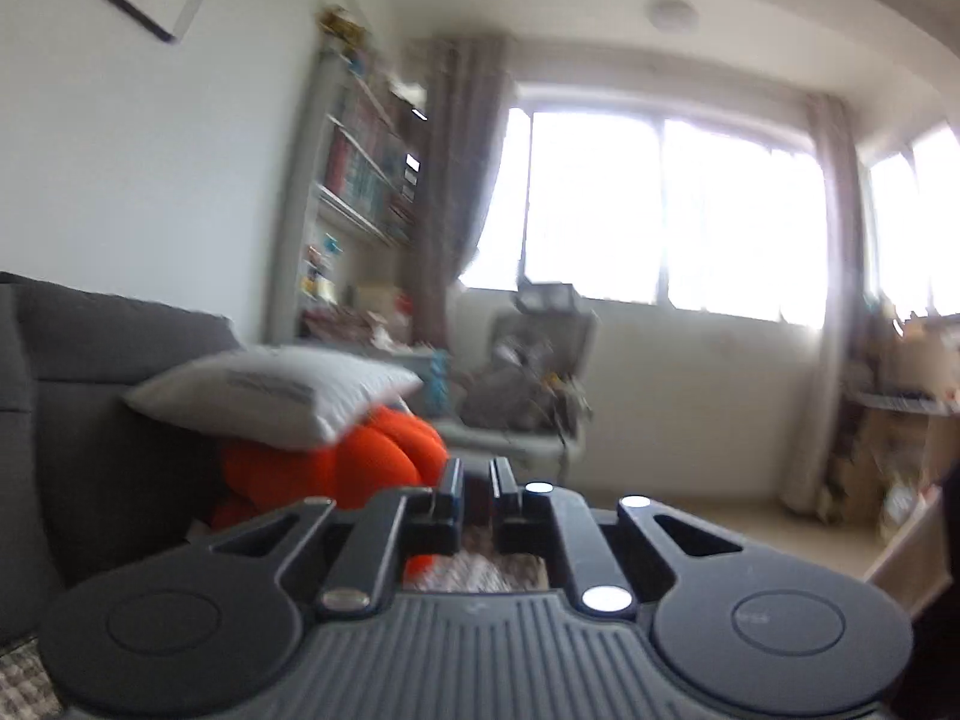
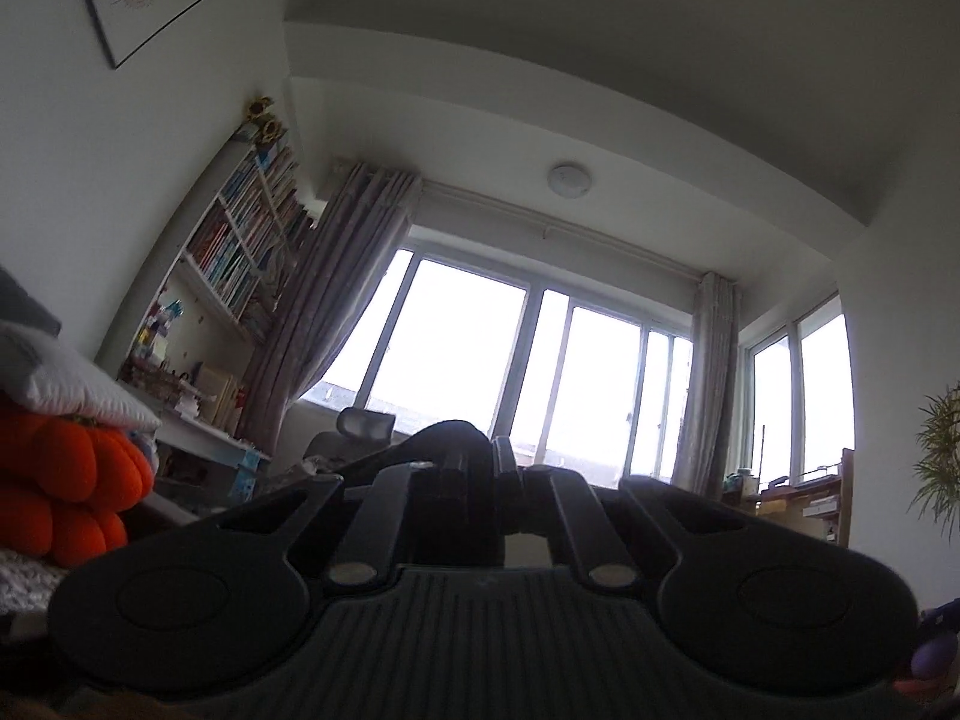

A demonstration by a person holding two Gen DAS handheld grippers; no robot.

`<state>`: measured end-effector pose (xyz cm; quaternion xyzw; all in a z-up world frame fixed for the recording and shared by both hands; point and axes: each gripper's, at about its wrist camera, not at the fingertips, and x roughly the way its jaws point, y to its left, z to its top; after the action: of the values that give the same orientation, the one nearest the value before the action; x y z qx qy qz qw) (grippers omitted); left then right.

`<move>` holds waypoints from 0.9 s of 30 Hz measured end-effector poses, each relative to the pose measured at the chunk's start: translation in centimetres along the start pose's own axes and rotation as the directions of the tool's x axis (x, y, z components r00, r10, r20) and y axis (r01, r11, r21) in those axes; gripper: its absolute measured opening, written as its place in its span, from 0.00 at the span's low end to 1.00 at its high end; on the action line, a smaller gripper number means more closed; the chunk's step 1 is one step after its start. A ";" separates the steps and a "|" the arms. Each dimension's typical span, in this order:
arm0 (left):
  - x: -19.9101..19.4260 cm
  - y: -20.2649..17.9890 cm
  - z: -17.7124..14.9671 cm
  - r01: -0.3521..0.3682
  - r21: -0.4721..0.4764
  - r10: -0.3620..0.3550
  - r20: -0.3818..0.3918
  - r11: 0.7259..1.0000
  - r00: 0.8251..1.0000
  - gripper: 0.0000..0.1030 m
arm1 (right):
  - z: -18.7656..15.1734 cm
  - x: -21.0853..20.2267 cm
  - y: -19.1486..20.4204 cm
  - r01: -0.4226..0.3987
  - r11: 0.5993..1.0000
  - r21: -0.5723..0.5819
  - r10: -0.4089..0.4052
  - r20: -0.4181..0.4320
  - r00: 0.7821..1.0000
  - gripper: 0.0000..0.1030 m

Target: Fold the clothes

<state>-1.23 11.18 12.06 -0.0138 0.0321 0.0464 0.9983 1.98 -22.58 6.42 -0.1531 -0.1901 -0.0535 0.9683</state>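
1. The left gripper (image 1: 477, 477) points level across a living room. Its jaws are clenched to a thin slit. The picture is blurred, so I cannot tell whether any cloth is pinched in that slit.
2. The right gripper (image 2: 480, 459) tilts upward toward the window (image 2: 456, 348). Its jaws are clenched too, and a dark cloth (image 2: 441, 438) bunches over the fingertips, apparently grasped. This looks like the garment to be folded. The rest of it hangs below both cameras, out of view.
3. A speckled woven throw (image 1: 474, 576) shows beneath the left gripper, on the sofa (image 1: 90, 360) seat.
4. Risk: the left jaws may hold nothing. Then the garment would hang from one corner and twist instead of spreading flat.
5. Risk: a grey pillow (image 1: 276, 390) lies on an orange cushion (image 1: 384, 468) at the far end of the sofa seat, close ahead of the left gripper. A swinging hem could snag them or drag them along.
6. Risk: a thin pinch on slack fabric may slip if the two hands pull apart sharply.
7. Open room lies ahead and to the right, over bare floor (image 1: 720, 516) toward the office chair (image 1: 528, 372). The sofa back closes off the left side.
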 end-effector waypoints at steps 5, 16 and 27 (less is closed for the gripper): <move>3.7 -3.7 -4.9 0.167 0.208 -0.121 -0.216 0.964 0.969 0.15 | -1.7 0.8 1.9 -0.065 0.997 -0.046 0.061 -0.088 0.994 0.06; 6.2 -12.9 -13.7 0.571 0.457 -0.338 -0.495 0.682 0.800 0.58 | -1.5 1.1 0.3 -0.059 0.997 0.050 0.067 -0.160 0.985 0.06; 5.2 -14.9 -13.5 0.699 0.462 -0.485 -0.506 0.546 0.714 0.76 | -1.9 1.7 -0.8 -0.083 0.986 0.143 0.114 -0.227 0.967 0.06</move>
<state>4.53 -3.54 -1.43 0.3004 0.1995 -0.3145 0.8781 4.12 -24.04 5.67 -0.0906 -0.0700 -0.0102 0.9934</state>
